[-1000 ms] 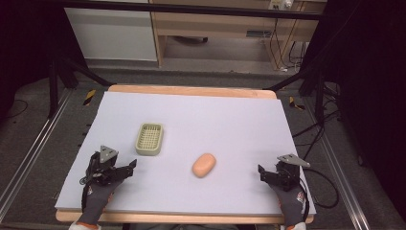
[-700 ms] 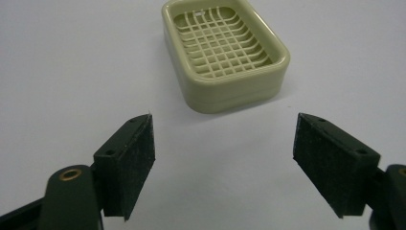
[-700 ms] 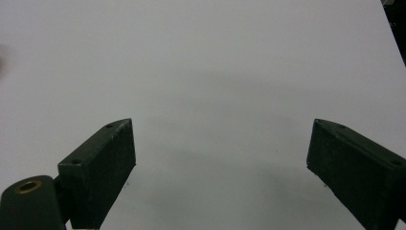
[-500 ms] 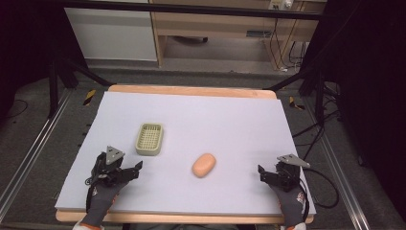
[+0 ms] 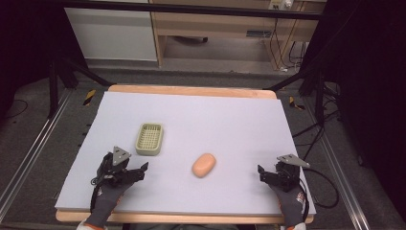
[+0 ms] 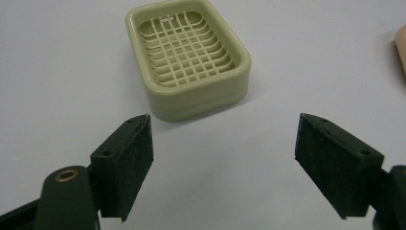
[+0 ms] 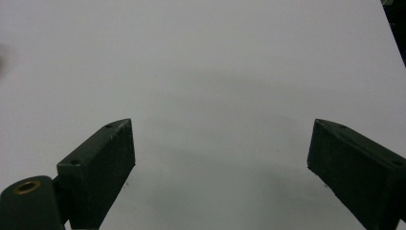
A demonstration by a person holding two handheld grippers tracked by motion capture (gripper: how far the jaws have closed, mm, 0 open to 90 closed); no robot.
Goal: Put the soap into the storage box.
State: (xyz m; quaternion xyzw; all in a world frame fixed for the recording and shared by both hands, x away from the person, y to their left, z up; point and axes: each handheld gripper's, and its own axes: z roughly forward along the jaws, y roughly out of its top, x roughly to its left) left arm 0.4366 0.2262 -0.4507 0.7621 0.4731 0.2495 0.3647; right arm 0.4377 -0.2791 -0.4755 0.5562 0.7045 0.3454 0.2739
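A pale green soap dish [image 5: 149, 139] with a grid floor lies left of centre on the white-covered table [image 5: 220, 115]. A peach bar of soap [image 5: 204, 165] rests to its right, nearer me. My left gripper [image 5: 139, 171], held in a gloved hand, is just short of the dish and stands open. In the left gripper view the dish [image 6: 189, 57] lies beyond the open left gripper [image 6: 222, 163], and the soap's edge [image 6: 401, 48] shows at far right. My right gripper [image 5: 264, 175] sits near the front right corner, open over bare table; its own view shows the right gripper [image 7: 220, 163] with nothing between its jaws.
The table's wooden rim [image 5: 191, 90] runs along the far side. Beyond it stand a white cabinet [image 5: 112, 33] and a wooden shelf unit [image 5: 215, 28]. Cables [image 5: 306, 124] trail on the floor at right. Metal rails [image 5: 28, 158] flank the table.
My left gripper has moved right and a little forward, closer to the soap dish. The right gripper, dish and soap have stayed put.
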